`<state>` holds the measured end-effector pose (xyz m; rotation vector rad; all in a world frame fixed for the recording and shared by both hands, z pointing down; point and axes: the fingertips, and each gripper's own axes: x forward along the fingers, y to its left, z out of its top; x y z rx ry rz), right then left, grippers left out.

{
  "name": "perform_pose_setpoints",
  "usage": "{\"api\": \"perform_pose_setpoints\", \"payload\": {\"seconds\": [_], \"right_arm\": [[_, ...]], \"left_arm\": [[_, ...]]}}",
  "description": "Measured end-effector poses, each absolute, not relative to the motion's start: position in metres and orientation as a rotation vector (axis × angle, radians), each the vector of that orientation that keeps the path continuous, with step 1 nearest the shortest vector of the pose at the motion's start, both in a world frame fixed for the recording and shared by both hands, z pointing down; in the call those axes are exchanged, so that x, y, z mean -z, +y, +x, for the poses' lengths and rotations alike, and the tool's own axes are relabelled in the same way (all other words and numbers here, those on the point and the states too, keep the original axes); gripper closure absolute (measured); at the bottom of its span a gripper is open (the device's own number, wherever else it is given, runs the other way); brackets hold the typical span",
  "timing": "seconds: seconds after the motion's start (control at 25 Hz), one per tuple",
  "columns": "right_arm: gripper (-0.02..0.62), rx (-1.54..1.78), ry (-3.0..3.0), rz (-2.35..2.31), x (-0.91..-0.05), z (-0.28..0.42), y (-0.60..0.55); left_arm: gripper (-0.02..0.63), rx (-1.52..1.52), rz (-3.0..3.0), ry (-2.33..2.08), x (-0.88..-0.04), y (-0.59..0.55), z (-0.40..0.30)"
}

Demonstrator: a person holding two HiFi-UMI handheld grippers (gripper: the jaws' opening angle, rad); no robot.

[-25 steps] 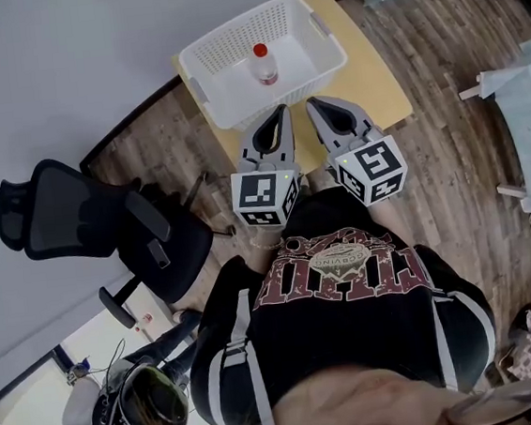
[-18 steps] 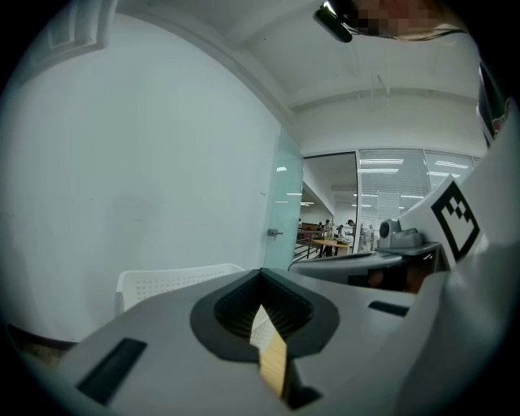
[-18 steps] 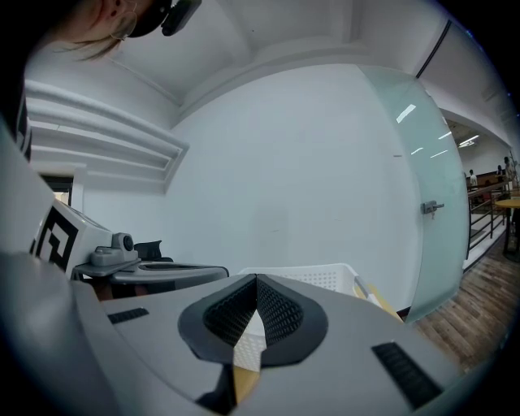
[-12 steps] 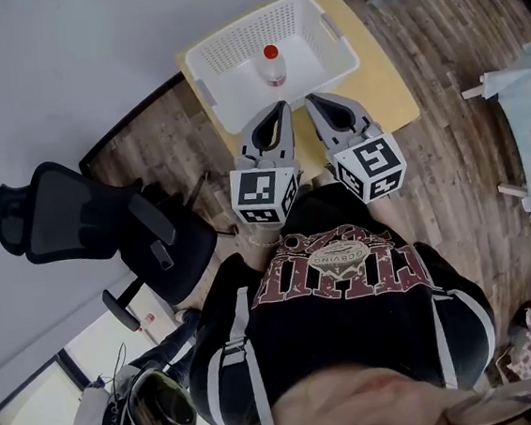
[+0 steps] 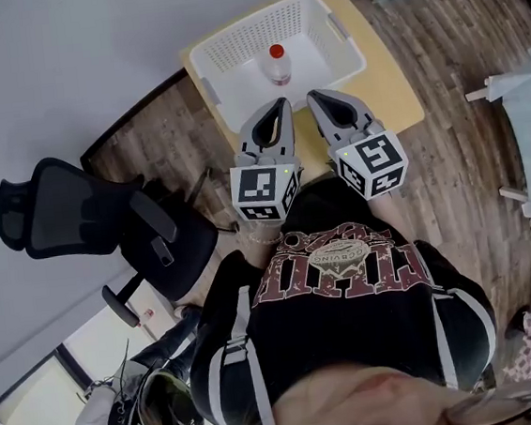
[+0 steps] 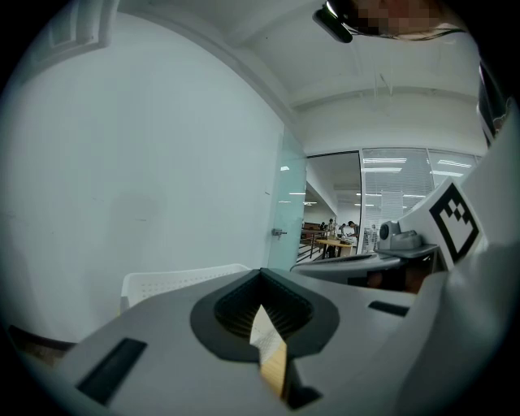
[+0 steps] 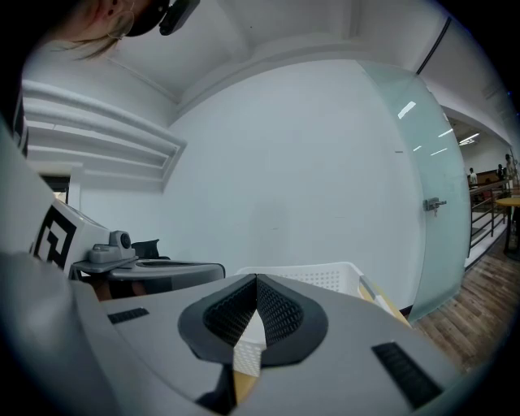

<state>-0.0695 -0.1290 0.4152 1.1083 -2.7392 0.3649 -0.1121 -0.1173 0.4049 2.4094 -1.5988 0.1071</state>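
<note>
wood-plank floor (image 5: pixel 466 148) and a plain white wall (image 5: pixel 61 58) bound the work area. a small light-wood table (image 5: pixel 394 85) stands close to the wall.

a small bottle with a red cap (image 5: pixel 277 63) stands upright near the middle of a white perforated basket (image 5: pixel 201 61), clear of its walls. the basket sits on the table, with bare tabletop showing at its right and near sides.

the left gripper (image 5: pixel 281 107) and right gripper (image 5: pixel 315 98) are side by side and close together. their tips point at the basket's near wall and stop just short of it. neither touches the basket or the bottle. in each gripper view the ribbed pads (image 6: pixel 233 312) meet at the tips. only basket mesh and table edge show through the gap behind them, so both pairs are closed on nothing.

judged step: a ready stance ahead of any grasp. a reach for the bottle would call for one pair of jaws to part first. they would then need to clear the near wall from above and settle around the bottle without tipping it.

a black office chair (image 5: pixel 77 217) stands on the floor to the left, well apart from the table.
</note>
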Motion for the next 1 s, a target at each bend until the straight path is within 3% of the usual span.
{"api": "perform_pose_setpoints", "payload": {"seconds": [1.0], "right_arm": [[0.578,-0.35,-2.781,0.775,-0.416,-0.095,-0.193]], "left_arm": [[0.56,-0.099,2.182,-1.834,-0.406,-0.167,-0.132]]}}
